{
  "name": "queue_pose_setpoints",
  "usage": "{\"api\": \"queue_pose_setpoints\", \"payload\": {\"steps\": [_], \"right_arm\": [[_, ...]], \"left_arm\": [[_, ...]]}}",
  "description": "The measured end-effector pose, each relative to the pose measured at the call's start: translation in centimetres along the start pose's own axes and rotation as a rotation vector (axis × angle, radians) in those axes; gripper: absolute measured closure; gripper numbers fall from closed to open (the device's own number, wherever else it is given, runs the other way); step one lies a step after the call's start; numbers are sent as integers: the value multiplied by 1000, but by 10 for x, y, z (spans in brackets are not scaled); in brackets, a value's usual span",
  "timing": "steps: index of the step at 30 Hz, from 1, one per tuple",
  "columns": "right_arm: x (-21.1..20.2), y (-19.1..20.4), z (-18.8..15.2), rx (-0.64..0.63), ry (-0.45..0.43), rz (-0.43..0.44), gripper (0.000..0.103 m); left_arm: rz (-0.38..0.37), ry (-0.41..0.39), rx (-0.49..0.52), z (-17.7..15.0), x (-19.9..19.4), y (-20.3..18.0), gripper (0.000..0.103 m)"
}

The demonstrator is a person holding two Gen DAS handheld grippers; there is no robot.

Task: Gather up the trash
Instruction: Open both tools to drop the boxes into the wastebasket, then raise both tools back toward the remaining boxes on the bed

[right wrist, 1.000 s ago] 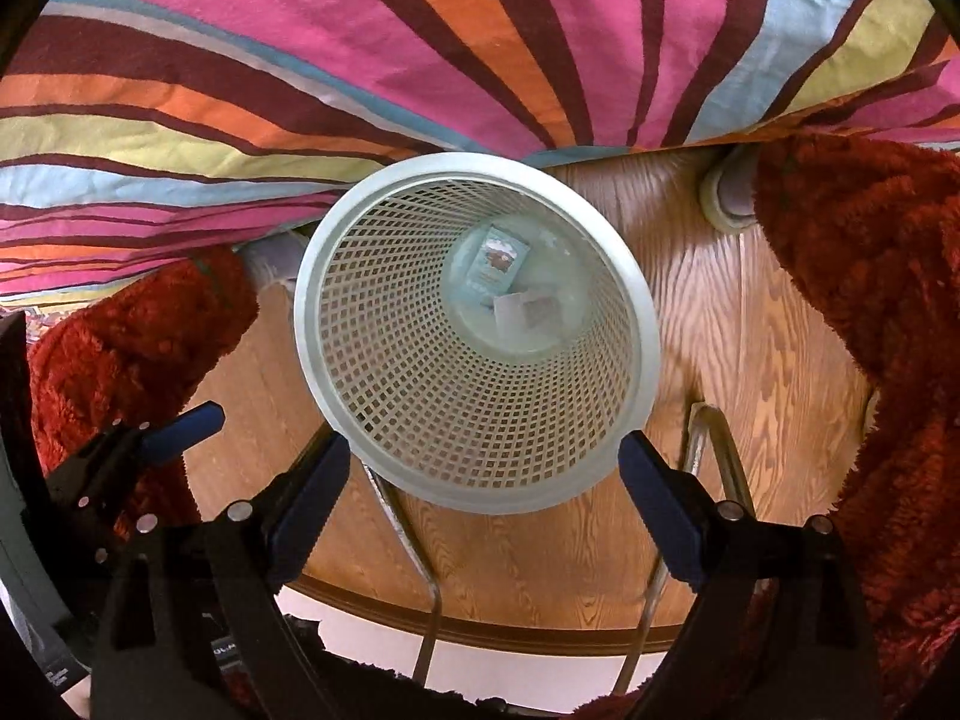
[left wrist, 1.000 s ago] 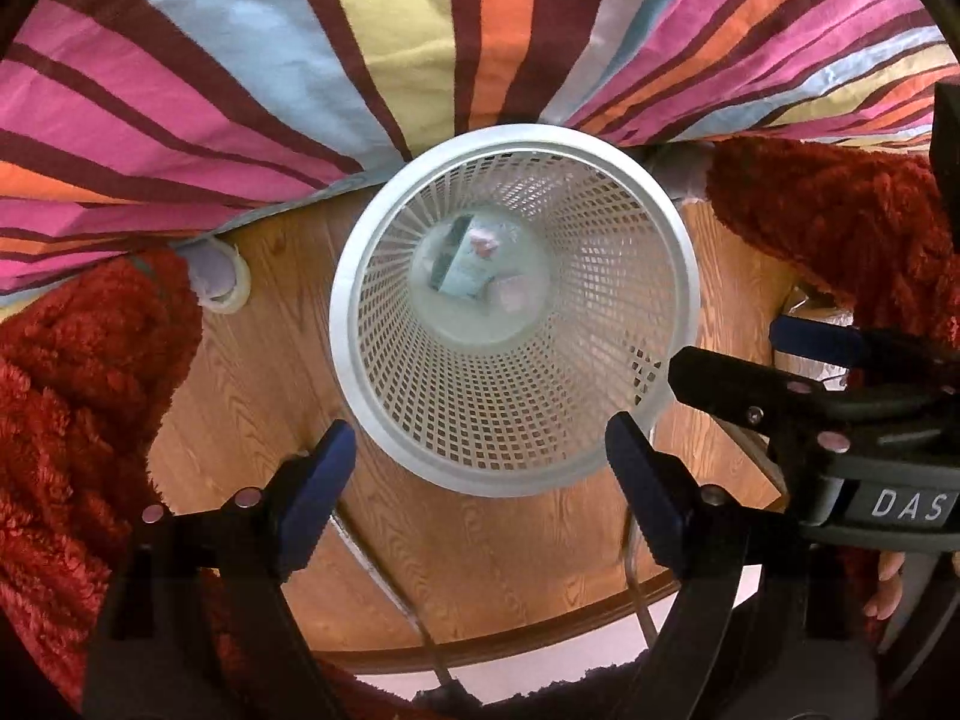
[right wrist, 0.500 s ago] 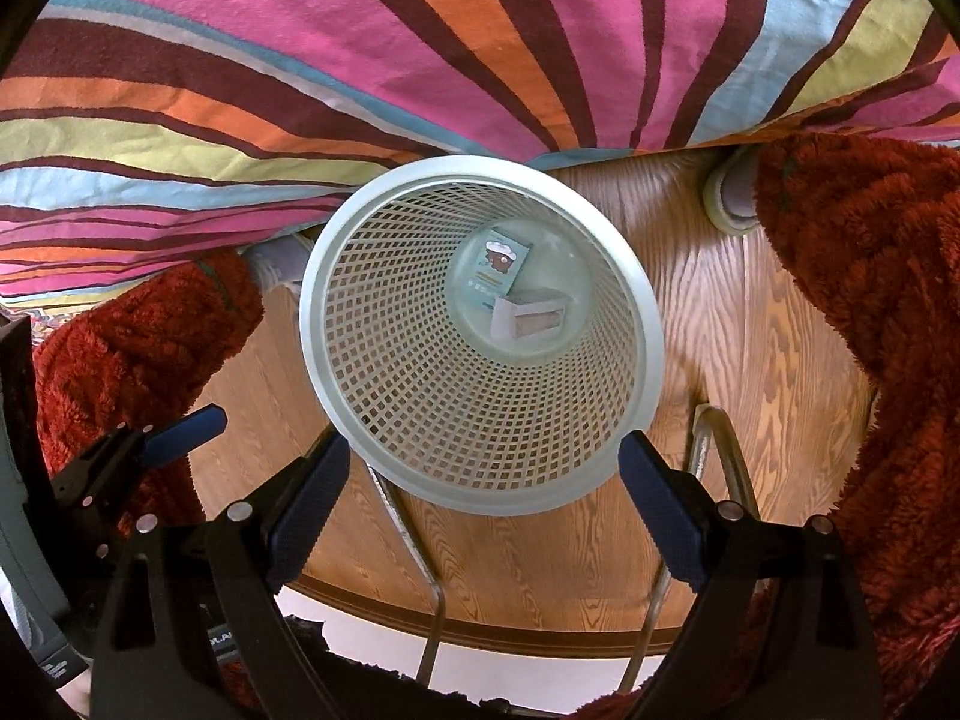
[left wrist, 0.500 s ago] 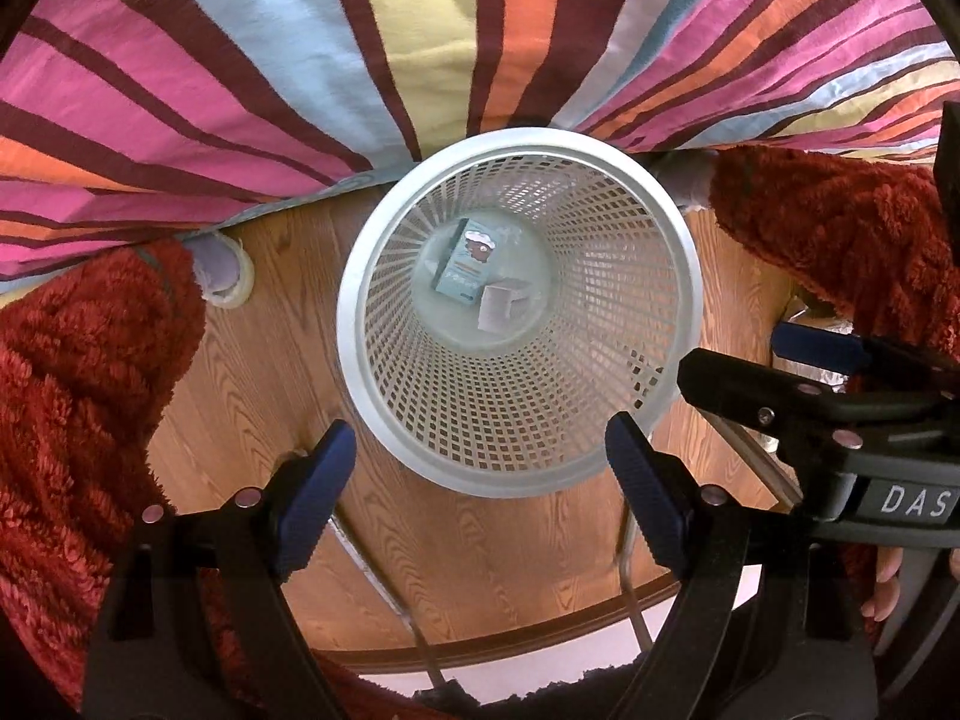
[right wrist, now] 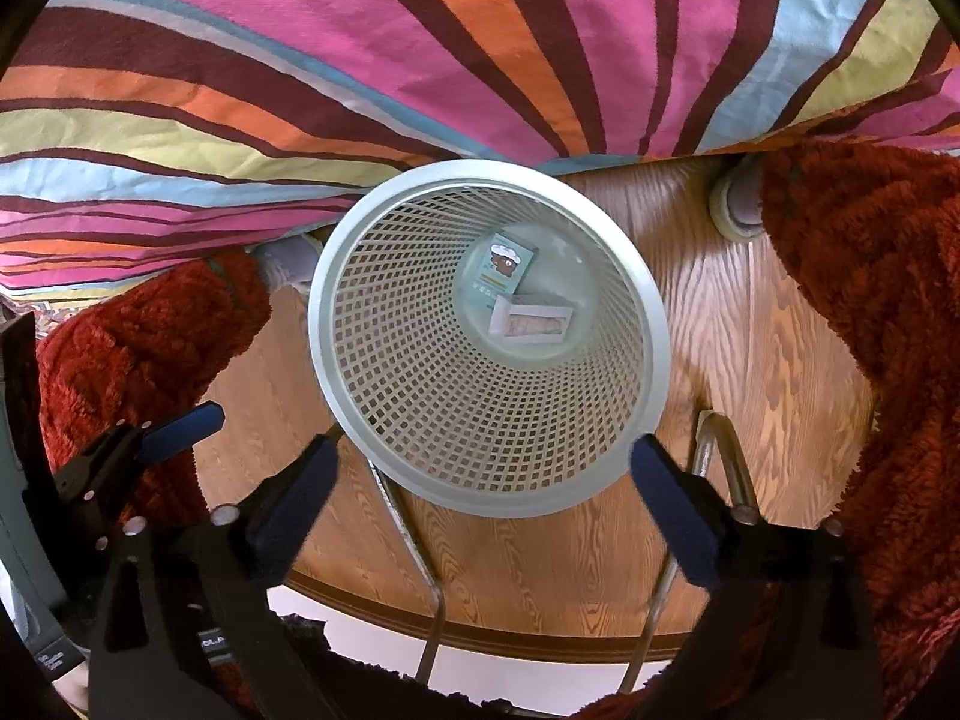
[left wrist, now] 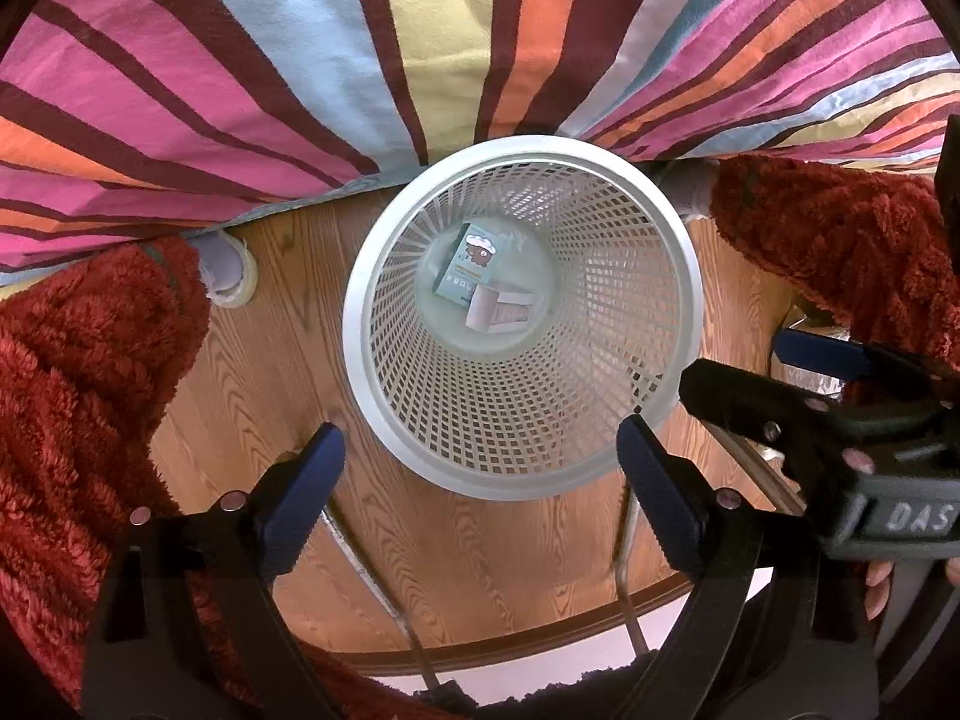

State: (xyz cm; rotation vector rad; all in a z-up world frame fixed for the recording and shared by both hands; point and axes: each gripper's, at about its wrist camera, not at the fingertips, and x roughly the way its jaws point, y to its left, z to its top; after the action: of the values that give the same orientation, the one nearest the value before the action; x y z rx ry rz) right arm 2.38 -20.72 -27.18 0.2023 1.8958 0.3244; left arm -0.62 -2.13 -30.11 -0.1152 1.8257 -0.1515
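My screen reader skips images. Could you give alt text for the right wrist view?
A white mesh bin on a wooden floor holds two small boxes. The right gripper, opening and empty, hovers above; striped cloth behind.

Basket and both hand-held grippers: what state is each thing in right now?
Basket: upright on the wooden floor, mouth open, against the striped cloth.
Blue box: lying in the basket bottom.
White box: lying in the basket bottom, overlapping the blue box.
Left hand-held gripper: jaws opening, nothing between them.
Right hand-held gripper: jaws opening, nothing between them.
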Motion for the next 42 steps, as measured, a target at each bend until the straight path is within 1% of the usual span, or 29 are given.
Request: {"api": "queue_pose_setpoints", "payload": {"steps": [14, 17, 22, 24, 30, 33, 37, 40, 41, 42], "right_arm": [[-7, 8, -2, -49, -48, 6, 8], [-12, 11, -2, -65, -73, 19, 8], [-25, 12, -5, -79, -146, 36, 8], [-35, 13, -7, -90, -195, 45, 8], [-84, 21, -19, -148, -408, 87, 8], [-109, 21, -26, -171, -508, 103, 8], [-144, 18, -33, -156, -628, 124, 8], [-171, 16, -36, -159, -721, 113, 8], [-179, 15, -37, -163, -747, 117, 8], [-183, 15, -37, -165, -762, 120, 8]], "left_arm": [[-4, -30, -11, 0, -7, 3, 14], [-4, -48, -9, -1, -11, 2, 14], [-5, -72, -19, -1, -16, 5, 14], [-4, -104, -22, -3, -23, 6, 14], [-4, -244, -30, -9, -58, 10, 14], [14, -318, -42, -12, -80, 13, 14], [31, -452, -62, -17, -120, 20, 14], [10, -564, -91, -20, -153, 25, 14], [-7, -609, -97, -21, -165, 27, 12], [-13, -630, -99, -21, -172, 27, 9]]}}
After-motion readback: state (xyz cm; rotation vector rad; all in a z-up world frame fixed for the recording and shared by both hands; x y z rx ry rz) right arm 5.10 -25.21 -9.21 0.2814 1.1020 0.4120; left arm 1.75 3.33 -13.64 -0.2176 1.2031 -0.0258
